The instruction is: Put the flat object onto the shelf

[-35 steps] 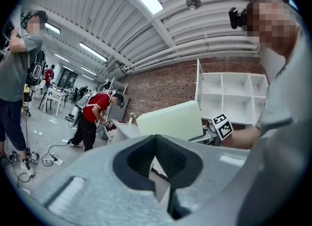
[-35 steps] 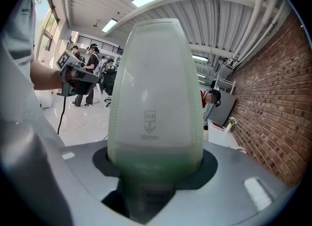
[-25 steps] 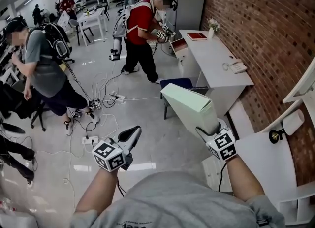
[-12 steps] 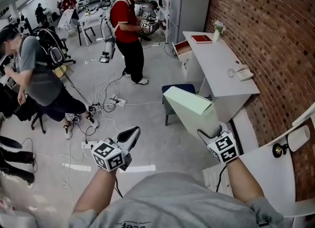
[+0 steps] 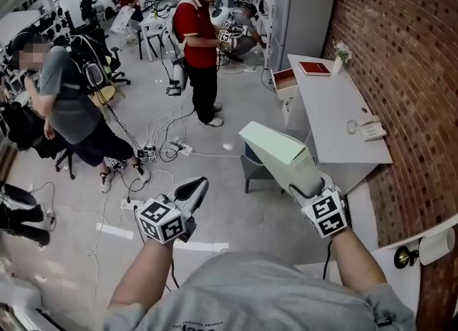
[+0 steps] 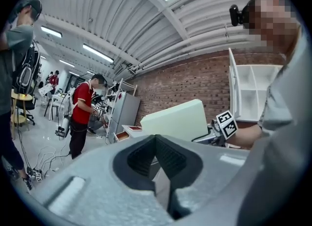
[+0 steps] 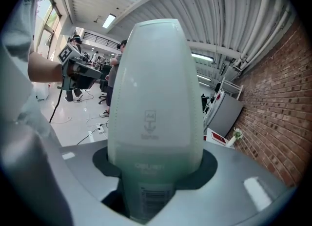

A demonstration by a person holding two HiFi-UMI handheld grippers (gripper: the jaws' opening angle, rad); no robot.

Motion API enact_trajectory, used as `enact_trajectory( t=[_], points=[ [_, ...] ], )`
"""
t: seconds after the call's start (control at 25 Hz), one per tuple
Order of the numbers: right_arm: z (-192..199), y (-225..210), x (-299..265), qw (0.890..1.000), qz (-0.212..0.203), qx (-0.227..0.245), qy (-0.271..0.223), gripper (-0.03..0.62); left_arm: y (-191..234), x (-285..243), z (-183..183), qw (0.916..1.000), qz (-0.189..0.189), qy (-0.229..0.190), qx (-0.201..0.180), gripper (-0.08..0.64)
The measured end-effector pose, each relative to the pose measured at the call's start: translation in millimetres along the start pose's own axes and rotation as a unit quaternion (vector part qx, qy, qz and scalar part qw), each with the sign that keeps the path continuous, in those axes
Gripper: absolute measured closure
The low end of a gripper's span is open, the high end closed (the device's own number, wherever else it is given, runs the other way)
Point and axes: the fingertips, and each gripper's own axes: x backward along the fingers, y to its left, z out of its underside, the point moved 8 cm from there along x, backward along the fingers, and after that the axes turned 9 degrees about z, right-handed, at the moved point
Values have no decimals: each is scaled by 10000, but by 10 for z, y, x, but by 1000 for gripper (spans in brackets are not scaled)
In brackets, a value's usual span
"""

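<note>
The flat object (image 5: 283, 154) is a pale green, slim box with a barcode label near its held end. My right gripper (image 5: 306, 188) is shut on its near end and holds it up, slanting away over the floor. In the right gripper view the box (image 7: 155, 103) fills the middle between the jaws. My left gripper (image 5: 192, 192) hangs at the lower left with its jaws together and nothing in them. From the left gripper view, the box (image 6: 175, 120) and the right gripper (image 6: 222, 127) are ahead, with a white shelf unit (image 6: 253, 93) against the brick wall behind them.
A white desk (image 5: 343, 111) along the brick wall carries a red book (image 5: 315, 68), a phone (image 5: 370, 131) and a small vase. A blue chair (image 5: 250, 158) is tucked by it. A person in red (image 5: 204, 43) and another in grey (image 5: 68, 101) stand among floor cables (image 5: 161, 144).
The head view has swung left, so the white shelf parts at the right edge have slid out. The person in red has walked nearer. Both grippers keep their pose and the box stays held.
</note>
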Motion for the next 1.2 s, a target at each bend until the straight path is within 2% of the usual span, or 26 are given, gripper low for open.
enact_trajectory(
  t=[0.16, 0.32, 0.56, 0.72, 0.84, 0.96, 1.2],
  points=[
    [-80, 40, -107, 9999, 81, -66, -4, 327, 124, -19, -38, 9999, 81, 105, -47, 565],
    [-135, 79, -144, 9997, 148, -192, 35, 327, 208, -136, -147, 9991, 316, 212, -189, 565],
    [63, 101, 32, 9979, 496, -387, 181, 327, 187, -463, -104, 9954, 862, 331, -241, 565],
    [311, 11, 321, 9934, 887, -609, 392, 327, 38, -804, -101, 9890, 1371, 469, -310, 565],
    [525, -33, 587, 9874, 1196, -822, 626, 327, -124, -1075, -91, 9812, 1811, 593, -322, 565],
    [801, -65, 881, 9781, 1536, -1075, 908, 327, -346, -1377, -24, 9697, 2302, 735, -350, 565],
    [1312, -39, 1558, 9505, 2312, -1573, 1352, 328, -930, -1967, 199, 9355, 3354, 1030, -417, 565]
  ],
)
